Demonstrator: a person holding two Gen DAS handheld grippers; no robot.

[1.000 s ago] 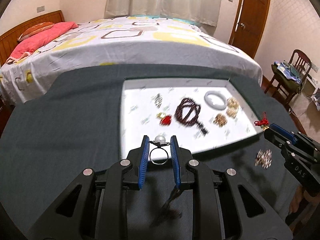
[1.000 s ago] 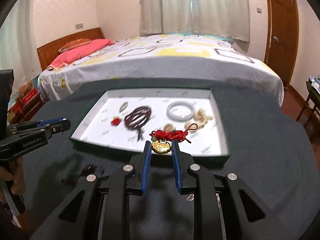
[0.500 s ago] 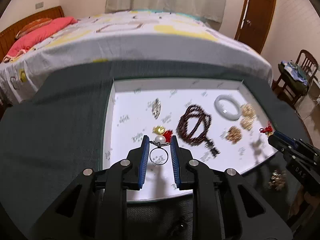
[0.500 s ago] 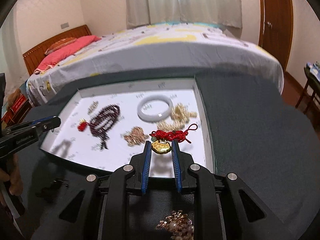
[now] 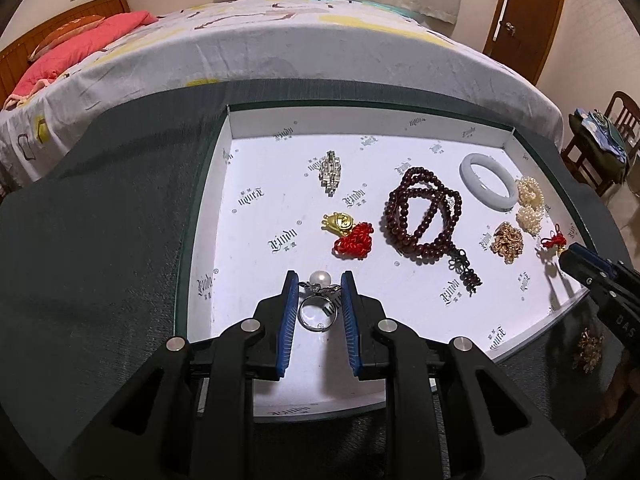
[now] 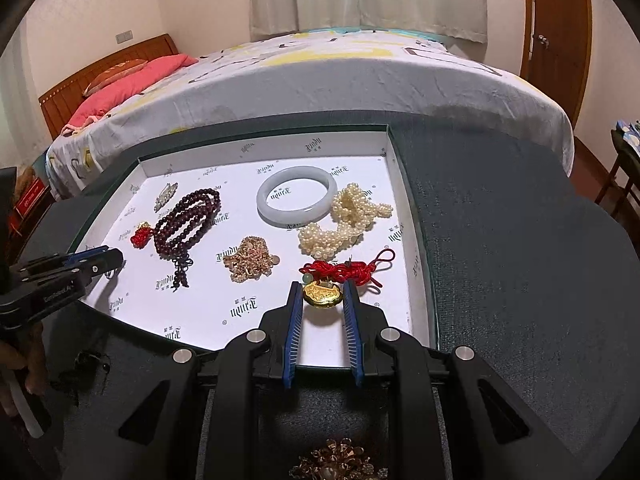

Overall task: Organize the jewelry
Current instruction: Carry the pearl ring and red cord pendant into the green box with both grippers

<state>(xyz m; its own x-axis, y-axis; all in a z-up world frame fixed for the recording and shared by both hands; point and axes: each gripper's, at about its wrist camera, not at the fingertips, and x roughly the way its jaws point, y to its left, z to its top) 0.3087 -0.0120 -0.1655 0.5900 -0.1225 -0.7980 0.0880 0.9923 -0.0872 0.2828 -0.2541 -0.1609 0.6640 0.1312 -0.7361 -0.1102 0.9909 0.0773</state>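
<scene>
Both grippers lower; brooch (image 6: 340, 464) right-view-only.

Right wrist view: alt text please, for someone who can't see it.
The right gripper holds a gold pendant on a red knotted cord above the near right of a white tray. In the tray lie a pale bangle, pearls, a gold chain and dark beads. The left gripper reaches in from the left.
</scene>
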